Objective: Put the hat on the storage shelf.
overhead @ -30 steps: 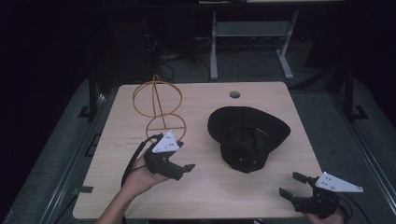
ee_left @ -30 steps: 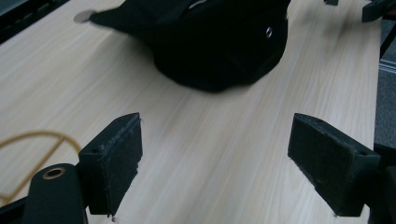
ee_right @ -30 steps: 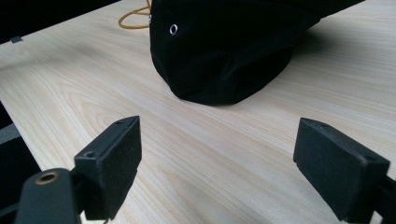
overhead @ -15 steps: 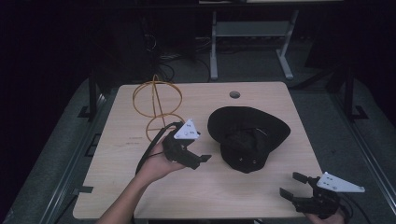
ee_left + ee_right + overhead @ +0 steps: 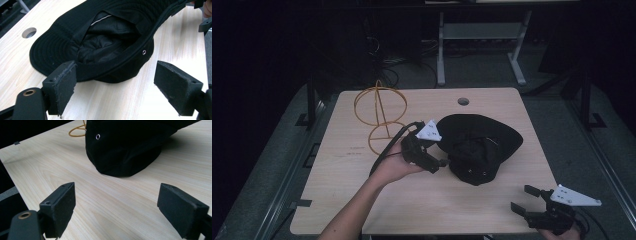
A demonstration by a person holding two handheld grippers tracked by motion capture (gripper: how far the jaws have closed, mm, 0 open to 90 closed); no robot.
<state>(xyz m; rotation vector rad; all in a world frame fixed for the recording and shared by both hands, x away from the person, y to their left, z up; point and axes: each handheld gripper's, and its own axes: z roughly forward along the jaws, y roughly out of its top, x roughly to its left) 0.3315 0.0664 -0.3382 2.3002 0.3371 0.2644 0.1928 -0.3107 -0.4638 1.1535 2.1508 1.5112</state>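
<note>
Movement since the earlier frame: left tool, jaws apart and empty, has advanced to the hat's left brim. Hat black, upturned, lining exposed, mid-tabletop, right of the wire stand. Right tool, released, holds position near the hat's front-right. Surroundings dark.

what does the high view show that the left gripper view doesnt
High view alone: the gold wire stand at the table's far left, the person's left hand wrapped around the left gripper, and the right gripper open near the table's front right corner.

Left gripper view alone: the hat's inner lining and a small metal eyelet on its side, seen between that gripper's open jaws.

Both: the black hat lying opening-up on the wooden table, and the round hole in the tabletop.
</note>
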